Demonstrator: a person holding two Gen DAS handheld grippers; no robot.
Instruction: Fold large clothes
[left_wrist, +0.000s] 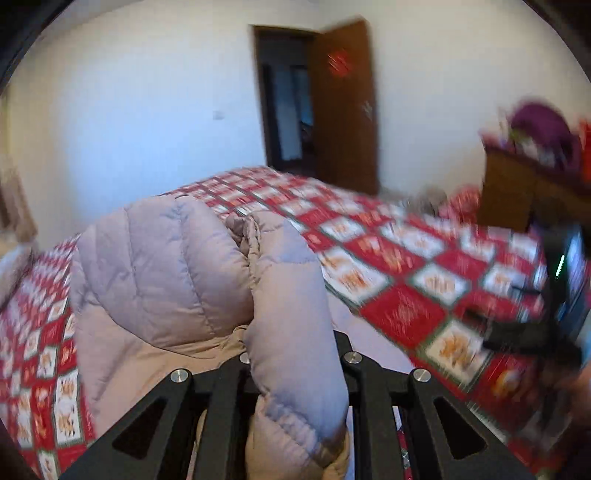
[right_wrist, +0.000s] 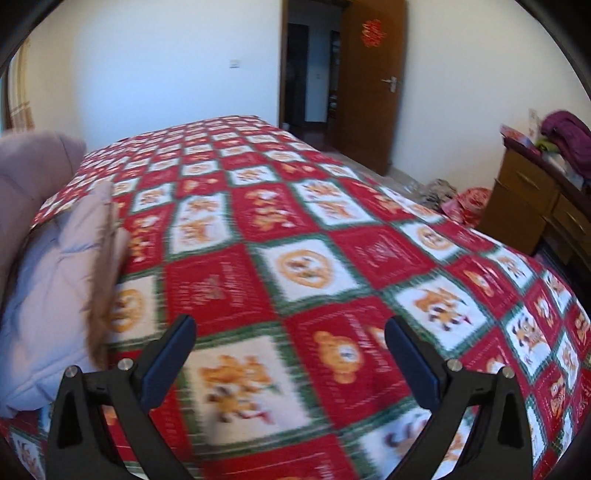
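Where the red-and-white patterned bedspread (left_wrist: 399, 266) runs out to the left, a pale mauve puffer jacket (left_wrist: 155, 273) lies heaped on it, quilted panels up. Left gripper (left_wrist: 295, 373) — clamped on a padded fold of that jacket, which rises between its black jaws and hides the fingertips. Further right in the left wrist view, the right gripper (left_wrist: 532, 332) shows as a dark blur over the bedspread.

Right wrist view: jacket (right_wrist: 48, 280) at the far left edge, a fringe of brownish fur trim (right_wrist: 105, 295) along its side. Right gripper (right_wrist: 291, 354) — jaws spread wide, nothing between them, above bare bedspread (right_wrist: 306, 236). Beyond: open brown door (right_wrist: 373, 85), then a wooden dresser (right_wrist: 532, 199) with purple clothing (right_wrist: 569, 140) on top.
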